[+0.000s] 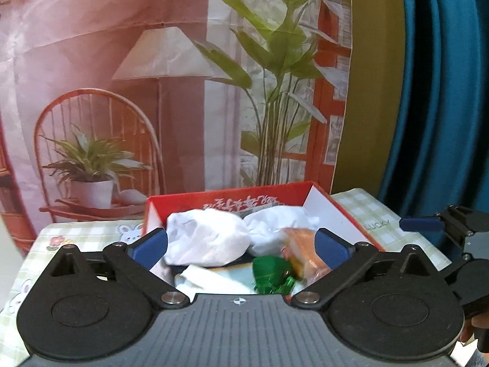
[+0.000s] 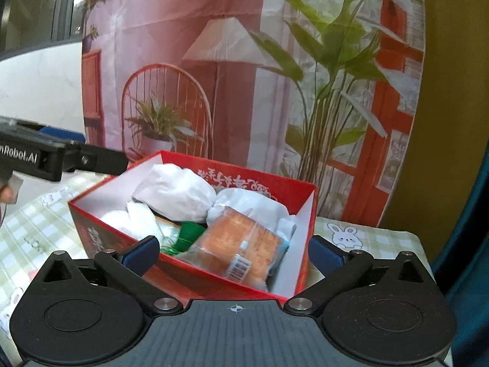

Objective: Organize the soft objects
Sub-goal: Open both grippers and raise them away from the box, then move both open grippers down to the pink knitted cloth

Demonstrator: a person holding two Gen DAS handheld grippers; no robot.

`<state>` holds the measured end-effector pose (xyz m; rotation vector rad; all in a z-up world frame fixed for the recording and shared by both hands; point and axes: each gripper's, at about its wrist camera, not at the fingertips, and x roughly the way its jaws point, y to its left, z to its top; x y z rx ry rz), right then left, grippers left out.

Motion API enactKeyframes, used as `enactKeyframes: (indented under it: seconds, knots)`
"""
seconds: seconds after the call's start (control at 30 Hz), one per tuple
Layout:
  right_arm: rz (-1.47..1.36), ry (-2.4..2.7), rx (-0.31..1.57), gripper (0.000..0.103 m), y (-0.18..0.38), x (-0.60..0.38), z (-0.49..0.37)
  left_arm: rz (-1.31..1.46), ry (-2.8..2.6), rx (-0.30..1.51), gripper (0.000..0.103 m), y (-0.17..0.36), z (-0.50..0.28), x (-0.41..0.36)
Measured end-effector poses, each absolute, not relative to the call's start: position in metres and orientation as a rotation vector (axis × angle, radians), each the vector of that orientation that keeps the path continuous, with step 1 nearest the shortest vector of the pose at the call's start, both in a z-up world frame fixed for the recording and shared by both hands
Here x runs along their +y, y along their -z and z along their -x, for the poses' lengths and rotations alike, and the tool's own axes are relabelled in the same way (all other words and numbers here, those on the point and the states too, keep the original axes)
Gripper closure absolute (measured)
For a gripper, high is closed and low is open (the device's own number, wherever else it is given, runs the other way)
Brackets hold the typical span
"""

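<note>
a printed backdrop of a lamp and plants [image 1: 171, 70] stands behind the green checked worktop [image 2: 33, 223]. soft white bundles [image 2: 177, 192] and an orange packet [image 2: 241, 244] lie inside the red cardboard box [image 2: 302, 189]. left gripper [image 1: 241, 244] and right gripper [image 2: 235, 253] gape wide, empty.

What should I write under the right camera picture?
Open tongs by a red box stuffed with soft things.

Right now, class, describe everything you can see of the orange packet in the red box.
The orange packet looks like clear, glossy plastic wrap around an orange filling, with a white barcode label at its near end. It lies tilted in the red box, near the front right corner. It leans on white cloth bundles behind it, beside a green item. Neither gripper touches it.
</note>
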<state>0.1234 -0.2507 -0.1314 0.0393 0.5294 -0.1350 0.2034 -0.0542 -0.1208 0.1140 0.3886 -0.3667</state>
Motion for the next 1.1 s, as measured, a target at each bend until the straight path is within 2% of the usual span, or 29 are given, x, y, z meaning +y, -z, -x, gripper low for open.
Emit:
enactKeyframes:
  seconds: [0.23,0.6,1.1]
  knots:
    - [-0.13,0.15,0.453,0.0,0.126,-0.226,-0.1,-0.13,0.314,0.365,0.0,0.121,-0.172,-0.032]
    - [-0.117,0.175,0.435,0.0,0.134,-0.194,-0.076,-0.106,0.214,0.371,0.0,0.143,-0.127,0.006]
    - [-0.151,0.25,0.505,0.0,0.187,-0.195,-0.06,-0.01,0.166,0.483,0.0,0.192,-0.126,0.023]
